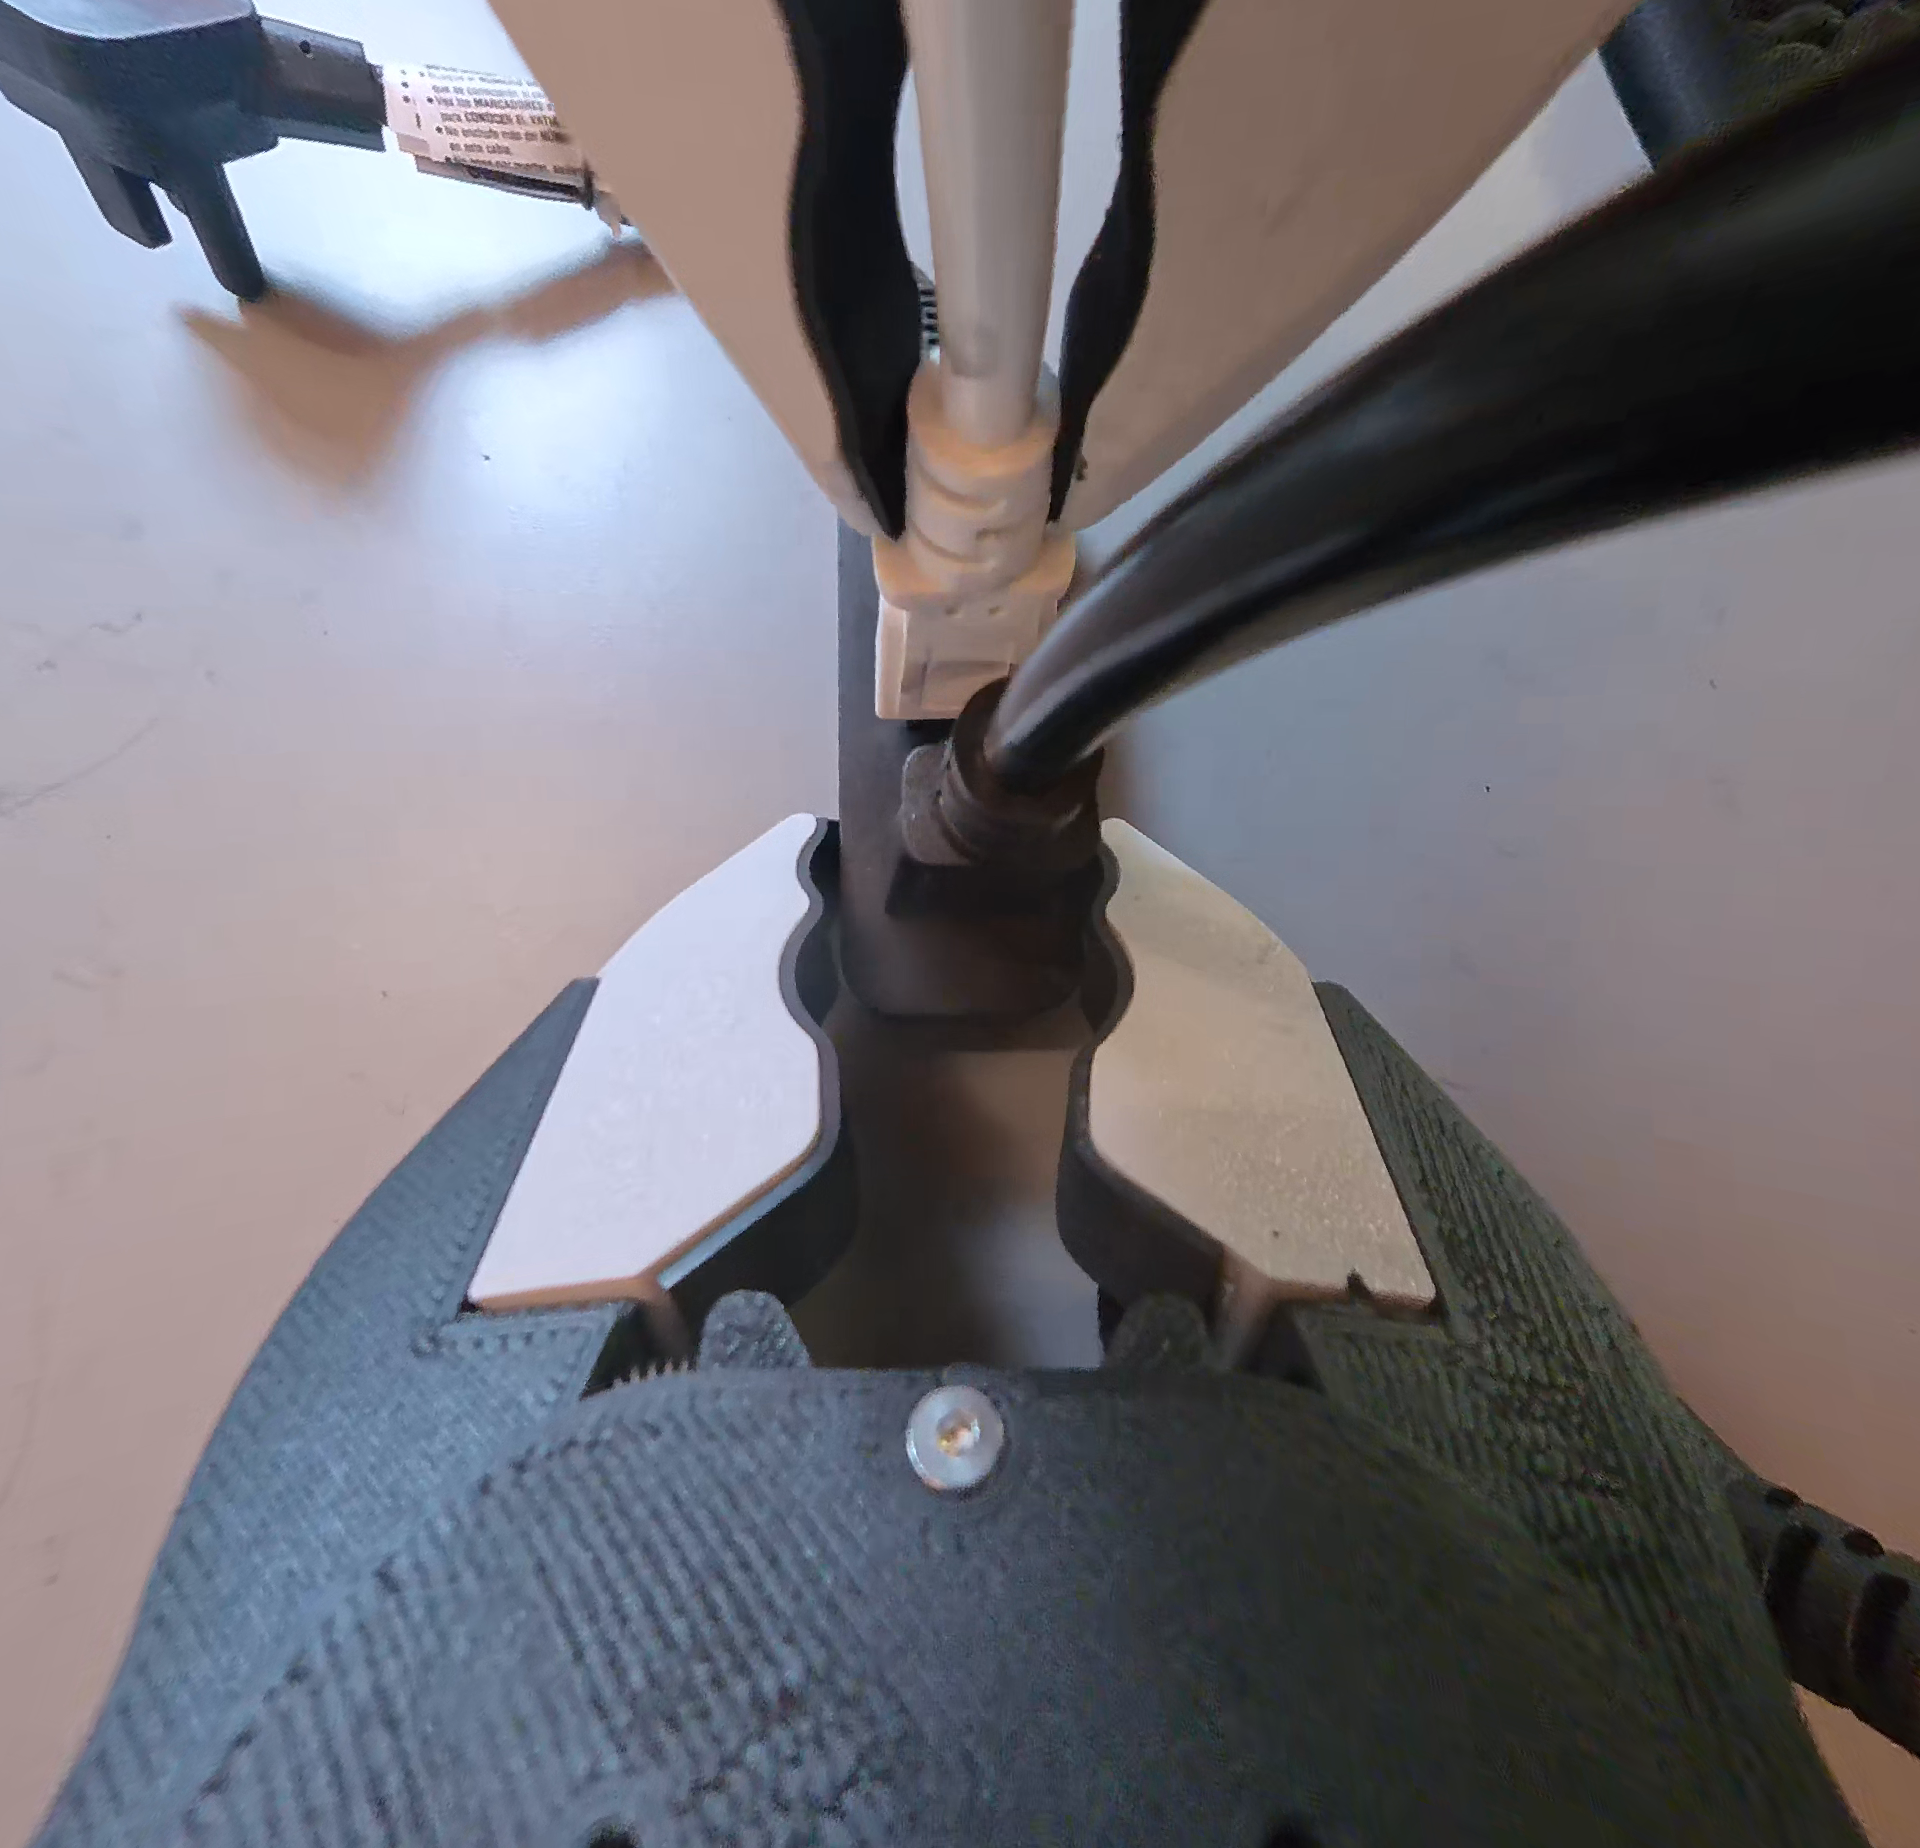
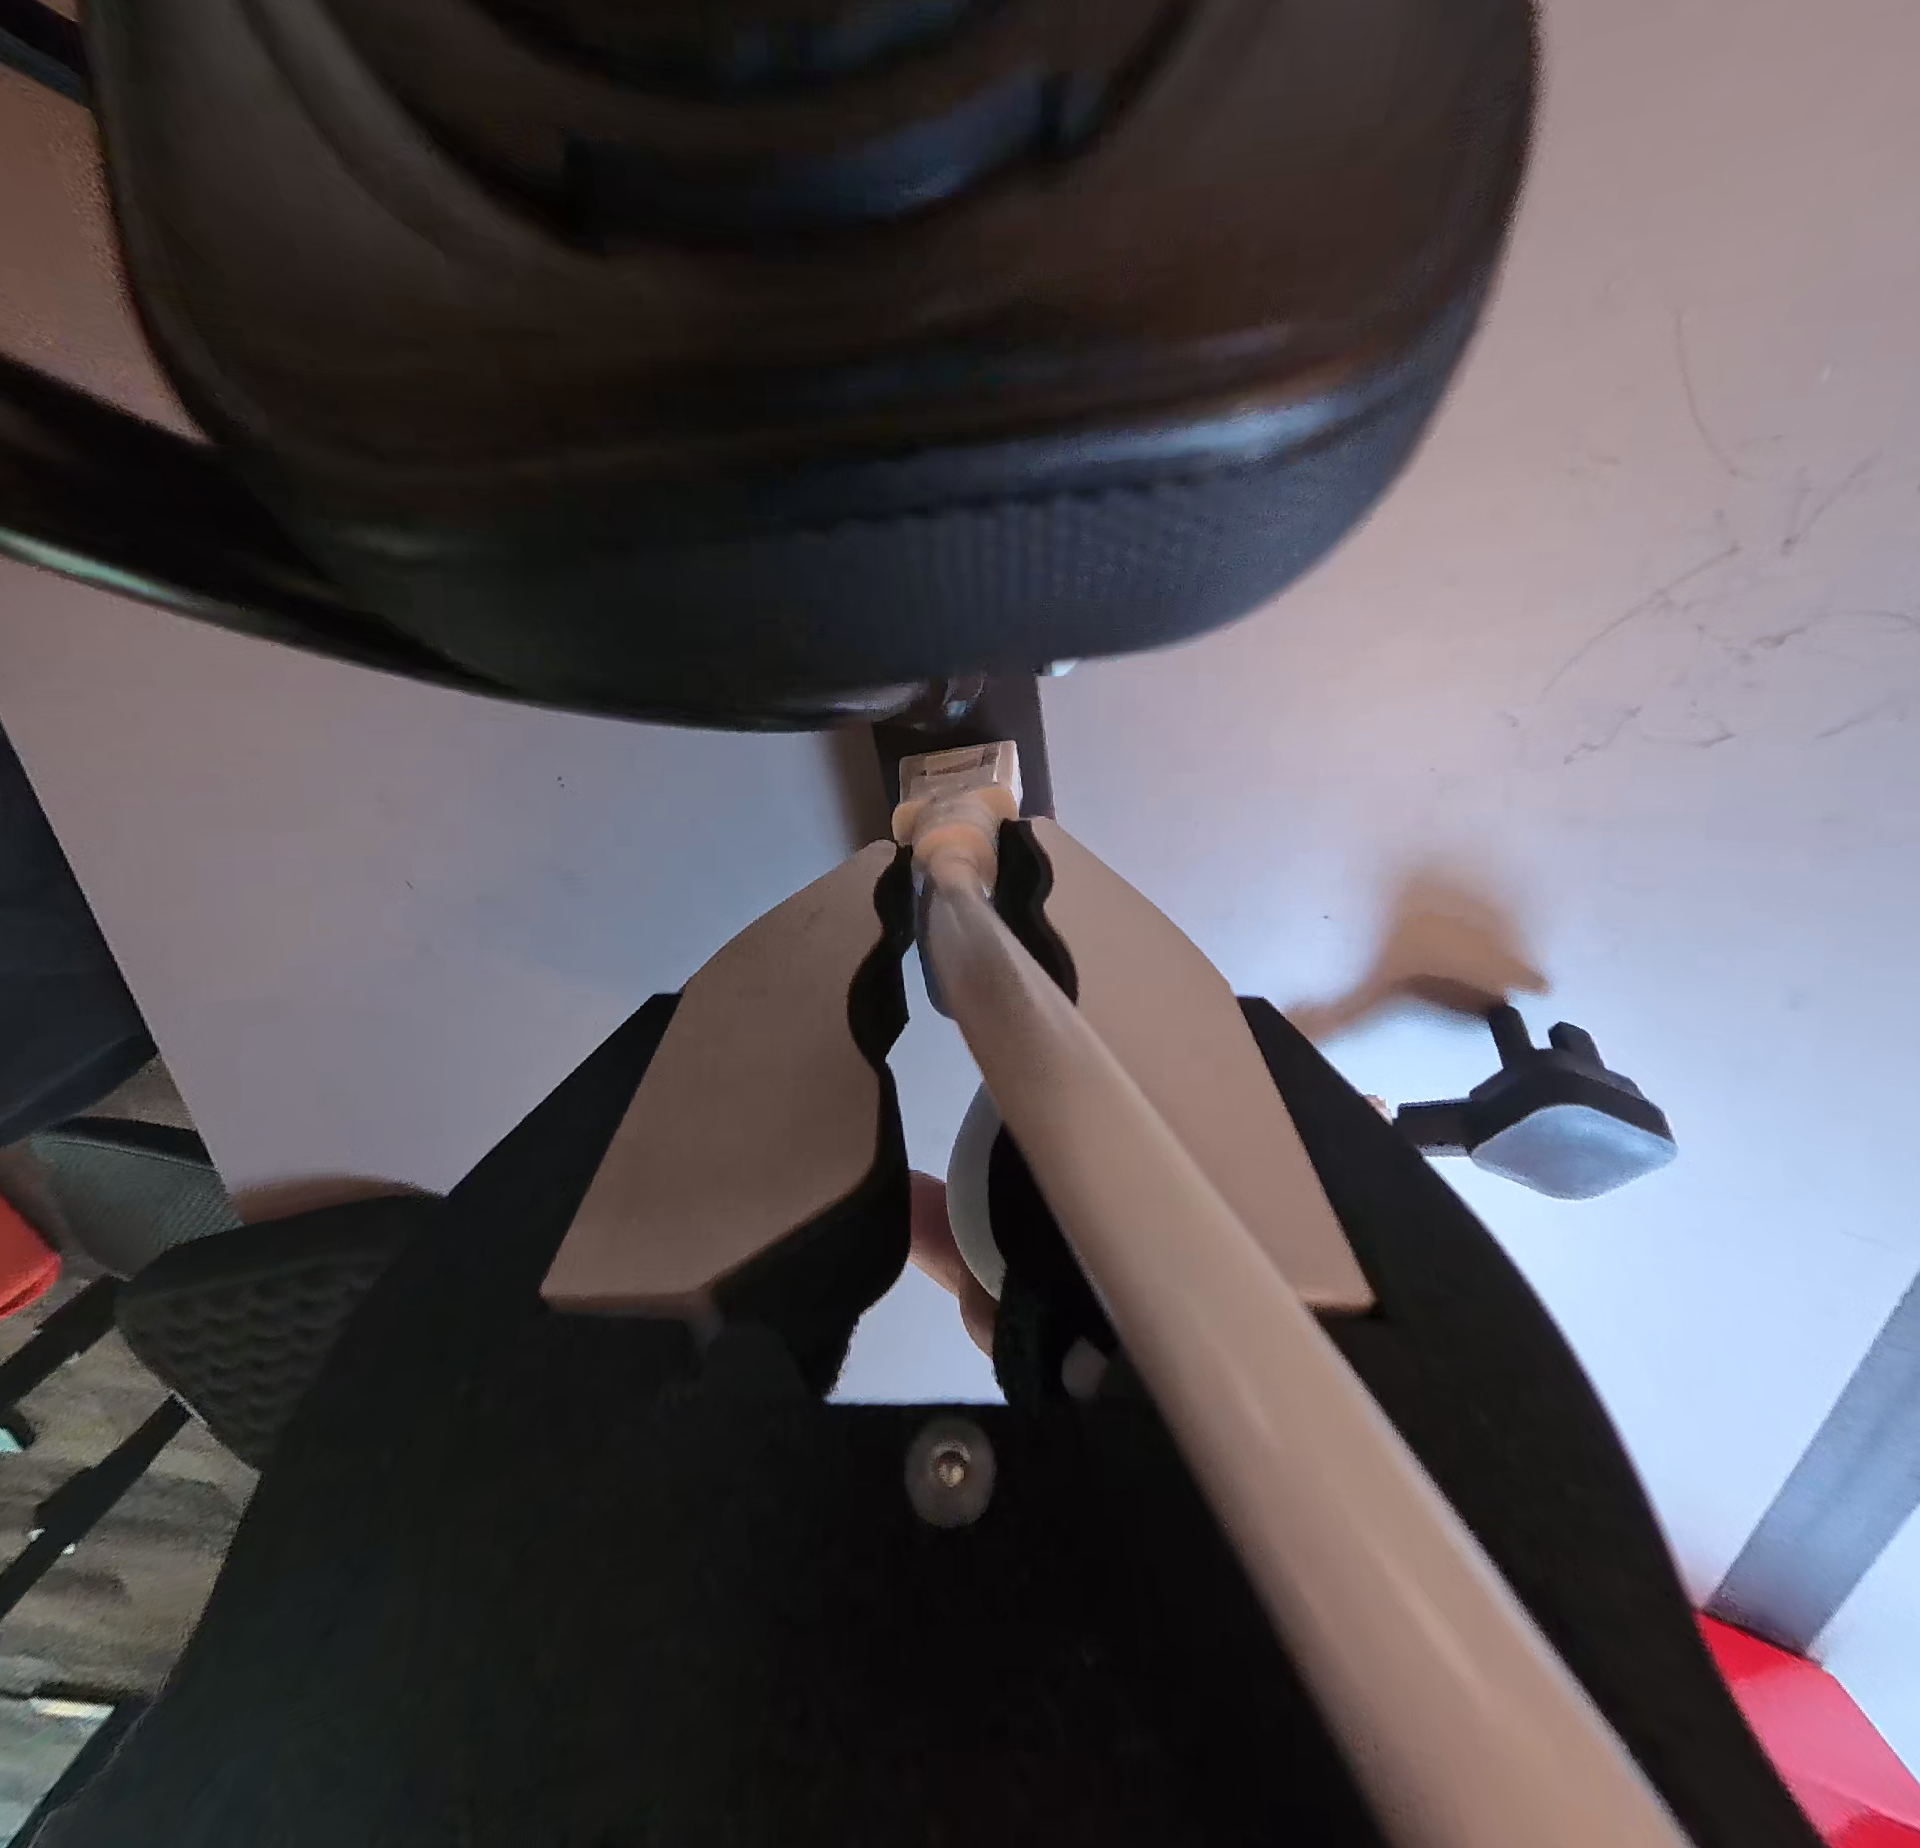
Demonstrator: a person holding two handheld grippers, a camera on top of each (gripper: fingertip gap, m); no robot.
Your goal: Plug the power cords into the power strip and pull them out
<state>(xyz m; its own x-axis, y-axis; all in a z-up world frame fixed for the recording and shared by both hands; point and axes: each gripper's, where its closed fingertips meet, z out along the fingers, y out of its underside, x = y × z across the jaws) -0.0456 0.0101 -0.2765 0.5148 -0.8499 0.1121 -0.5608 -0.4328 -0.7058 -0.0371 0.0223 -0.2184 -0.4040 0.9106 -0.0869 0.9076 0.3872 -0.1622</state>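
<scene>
A black power strip [image 1: 940, 967] lies on the pale table, its thick black cord [image 1: 1455, 427] leaving toward the upper right. My left gripper [image 1: 961, 863] is shut on the strip's near end, one finger on each side. A white plug [image 1: 961, 635] stands on the strip's top face; its prongs are hidden. My right gripper [image 1: 966, 510] comes down from above and is shut on the plug's ribbed neck, where the white cord [image 1: 987, 188] starts. In the right wrist view the right gripper [image 2: 961, 848] pinches that neck just behind the white plug [image 2: 956, 775], with the strip [image 2: 1023, 749] beyond.
A loose black plug [image 1: 135, 84] with a paper tag on its cord lies on the table [image 1: 416, 759] at the far left; it also shows in the right wrist view [image 2: 1558, 1123]. The left gripper's body [image 2: 727, 344] fills the top there. A red object [image 2: 1829, 1736] sits bottom right. Left tips to right tips: about 6 centimetres.
</scene>
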